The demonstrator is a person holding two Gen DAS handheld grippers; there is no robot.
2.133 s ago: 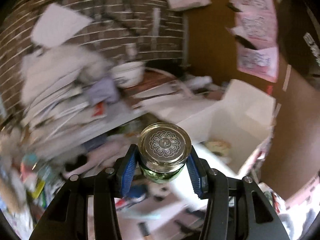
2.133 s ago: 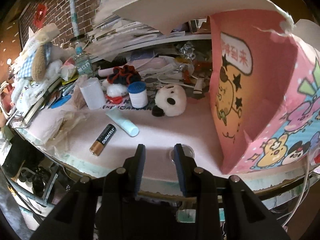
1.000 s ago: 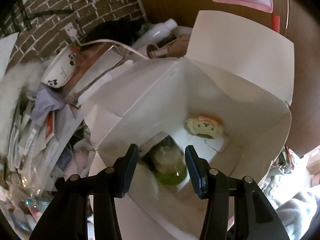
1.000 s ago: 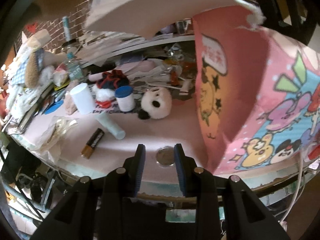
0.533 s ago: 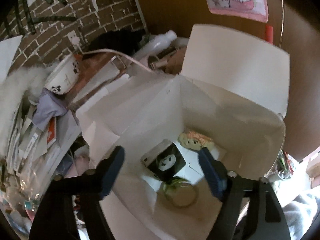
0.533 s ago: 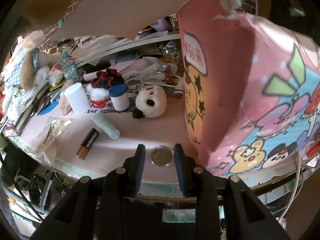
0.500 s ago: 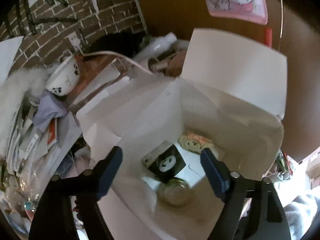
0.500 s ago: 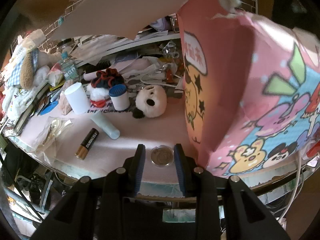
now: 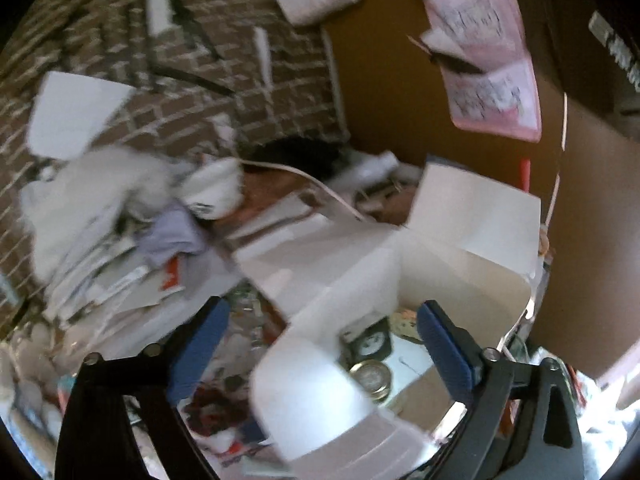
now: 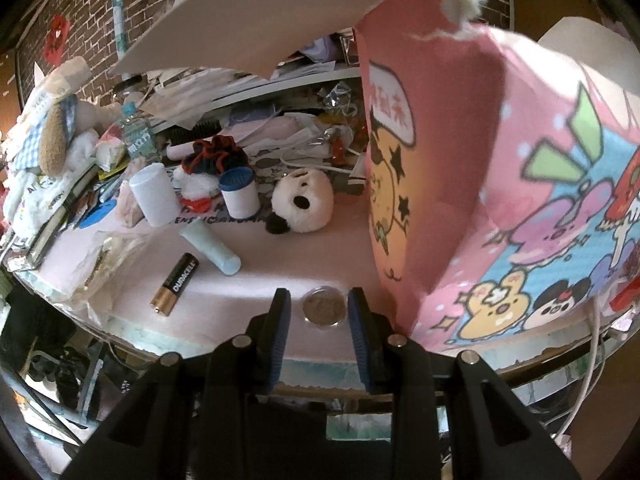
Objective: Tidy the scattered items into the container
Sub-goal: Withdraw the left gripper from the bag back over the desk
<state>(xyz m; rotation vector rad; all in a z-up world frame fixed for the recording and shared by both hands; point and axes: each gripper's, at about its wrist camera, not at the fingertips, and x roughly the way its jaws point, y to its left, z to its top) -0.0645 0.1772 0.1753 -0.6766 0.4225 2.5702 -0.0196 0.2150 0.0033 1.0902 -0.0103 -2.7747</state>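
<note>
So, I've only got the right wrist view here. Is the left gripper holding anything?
Observer: No. The left gripper is wide open, with nothing between its fingers.
Operator: Where is it pointing?
Observer: Down at the open top of the box, whose inside is plain white.
Operator: Anything in the box?
Observer: A metal-lidded jar sits on the bottom, next to a black panda-print item. The picture is blurred, so I can't tell more.
</note>
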